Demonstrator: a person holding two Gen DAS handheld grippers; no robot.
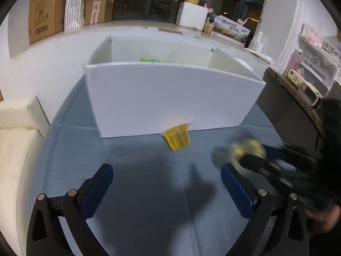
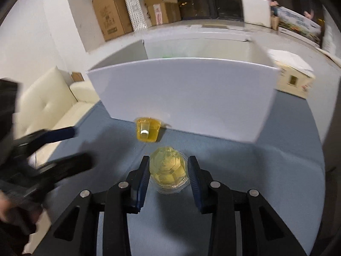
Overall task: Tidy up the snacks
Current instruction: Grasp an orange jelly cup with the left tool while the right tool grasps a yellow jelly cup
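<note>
two grippers working over the blue tablecloth (image 1: 64,149). left gripper (image 1: 167,183): fingers standing wide apart, gripping nothing. orange jelly cup (image 1: 176,139): lying tilted against the white box's (image 1: 170,98) front wall. right gripper (image 2: 168,171): clamping on a pale yellow jelly cup (image 2: 168,168) (blurred in the left wrist view), near the box.

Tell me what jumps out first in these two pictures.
The big white box fills the middle of the blue table. An orange jelly cup lies at its front wall. Nearer, the right gripper straddles a pale yellow jelly cup, while the left gripper hangs open, holding nothing.
</note>
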